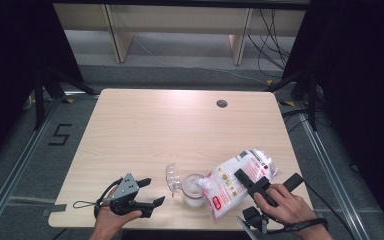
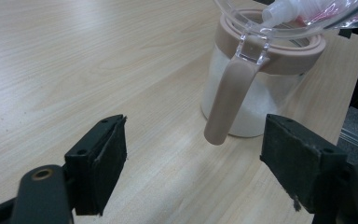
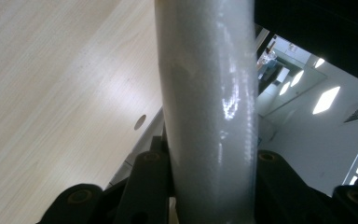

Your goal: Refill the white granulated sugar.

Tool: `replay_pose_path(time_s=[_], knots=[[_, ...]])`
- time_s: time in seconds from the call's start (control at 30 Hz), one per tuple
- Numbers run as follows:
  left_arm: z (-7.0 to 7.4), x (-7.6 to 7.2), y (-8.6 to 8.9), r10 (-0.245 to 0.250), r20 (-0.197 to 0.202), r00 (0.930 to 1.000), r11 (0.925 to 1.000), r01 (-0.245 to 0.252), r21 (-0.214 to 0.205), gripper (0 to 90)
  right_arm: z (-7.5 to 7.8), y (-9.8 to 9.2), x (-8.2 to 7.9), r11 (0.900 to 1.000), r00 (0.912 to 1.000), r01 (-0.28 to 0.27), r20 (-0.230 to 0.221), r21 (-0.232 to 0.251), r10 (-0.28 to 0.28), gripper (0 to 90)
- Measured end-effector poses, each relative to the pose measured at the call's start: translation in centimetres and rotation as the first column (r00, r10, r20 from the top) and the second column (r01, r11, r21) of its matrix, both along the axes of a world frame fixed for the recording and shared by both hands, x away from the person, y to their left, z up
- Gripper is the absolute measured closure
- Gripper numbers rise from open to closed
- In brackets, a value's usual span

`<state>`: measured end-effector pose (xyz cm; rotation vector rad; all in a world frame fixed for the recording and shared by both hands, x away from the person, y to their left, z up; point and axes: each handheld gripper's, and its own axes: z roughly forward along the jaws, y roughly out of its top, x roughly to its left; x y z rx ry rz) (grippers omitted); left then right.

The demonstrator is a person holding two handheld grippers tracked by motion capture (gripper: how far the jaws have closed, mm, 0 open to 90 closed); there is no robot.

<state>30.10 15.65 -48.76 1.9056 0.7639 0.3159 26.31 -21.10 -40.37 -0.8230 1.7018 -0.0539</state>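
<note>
Right gripper (image 1: 247,182) is pinching a white refill pouch (image 1: 235,182), spout tilting over the lidded jar (image 1: 194,190) at 6 o'clock on the light wood table (image 1: 180,125); left gripper (image 1: 150,192) is resting spread, grey floor beyond.

A pale wood table (image 1: 180,130) stands in the middle of the room. It has round corners and a small dark hole (image 1: 222,103) near its far edge. Bright light shines on the far part of the top.

The floor (image 1: 180,75) is grey. A black mark (image 1: 60,134) like a "5" sits on it, left of the table. Metal rails (image 1: 15,172) run along the floor on both sides.

Black curtains (image 1: 360,75) hang on the left and right. At the back stands a pale wood bench (image 1: 180,20) with slanted legs. Black cables (image 1: 272,37) hang and lie near it on the right.

In the right gripper view, long lamps (image 3: 328,99) glow on a white ceiling.
</note>
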Motion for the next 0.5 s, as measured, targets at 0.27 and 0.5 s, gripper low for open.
replay_pose_path(time_s=[0.27, 0.5], knots=[[-0.02, -0.04, -0.04, 0.006, -0.007, 1.0000, 1.0000, -0.006, -0.005, 21.7, -0.06, -0.18, 0.23, 0.9994, 0.9997, -0.009, -0.024, 0.033, 0.010, 75.8], [-0.05, -0.05, -0.07, 0.009, -0.011, 0.9999, 0.9999, -0.009, -0.010, 21.8, -0.13, -0.34, 0.31, 0.9993, 0.9996, -0.003, -0.027, 0.037, 0.004, 75.8]])
